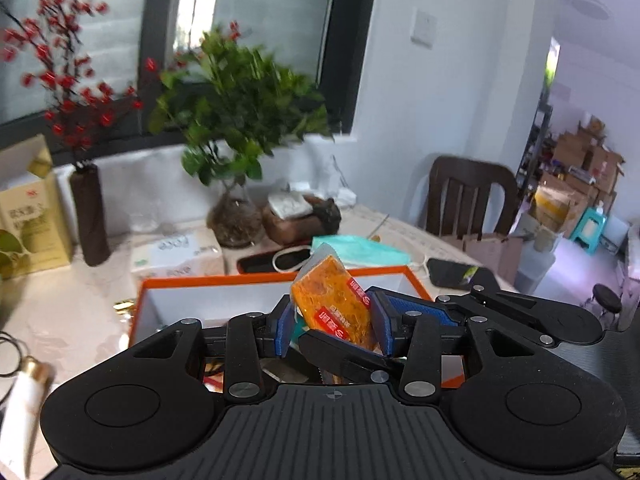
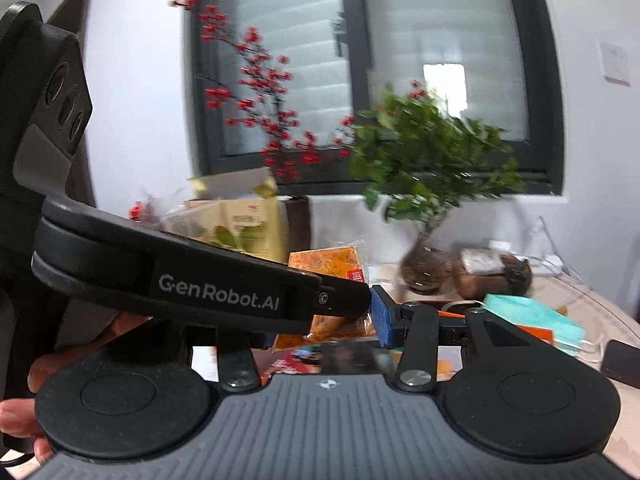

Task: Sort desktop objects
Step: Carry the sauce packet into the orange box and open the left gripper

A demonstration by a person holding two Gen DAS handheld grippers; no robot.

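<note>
left claw (image 1: 334,330) pinches an orange packet (image 1: 334,304) above the box (image 1: 256,280); light, crinkly, slippery, best gripped mid-body. right claw's (image 2: 324,322) grip unclear.

orange box (image 1: 248,280) open-topped, mask (image 1: 360,252), plant (image 1: 240,120) behind

Potted plant (image 1: 236,120) motion-blurred

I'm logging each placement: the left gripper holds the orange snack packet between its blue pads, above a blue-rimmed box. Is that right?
One detail is off: the box has an orange rim, not blue, as the left wrist view shows. The rest stands: the left gripper holds the orange snack packet between its blue pads, above that box.
</note>
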